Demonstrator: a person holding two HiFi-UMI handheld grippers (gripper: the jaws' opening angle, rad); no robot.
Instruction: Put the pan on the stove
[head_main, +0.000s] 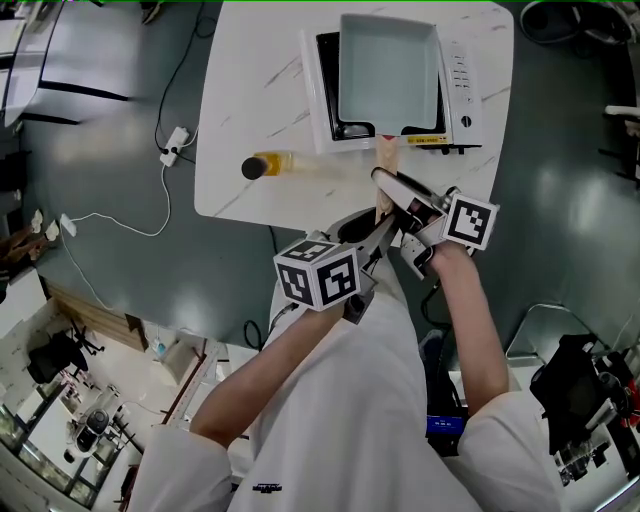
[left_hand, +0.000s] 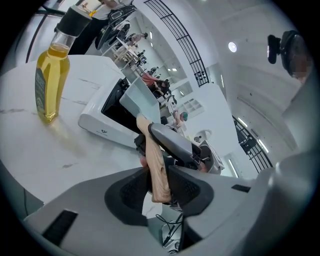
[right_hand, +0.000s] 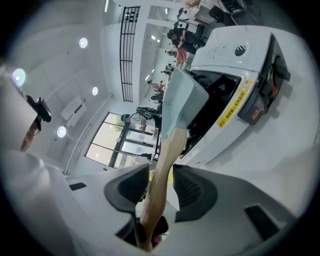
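A pale grey square pan (head_main: 390, 70) rests on the white stove (head_main: 465, 90) at the back of the marble table (head_main: 250, 100). Its wooden handle (head_main: 386, 155) points toward me. In the left gripper view the handle (left_hand: 155, 155) runs between the pads of my left gripper (left_hand: 160, 187), which touch it on both sides. My right gripper (right_hand: 160, 187) straddles the same handle (right_hand: 162, 165) from the other side, with a sliver of gap at one pad. From the head view both grippers, left (head_main: 382, 215) and right (head_main: 385, 185), meet at the handle's near end.
A bottle of yellow oil (head_main: 268, 165) with a black cap stands on the table left of the stove, also visible as the bottle (left_hand: 50, 75). The stove's control strip (head_main: 462, 75) runs along its right side. A white cable and plug (head_main: 175, 145) lie on the grey floor at left.
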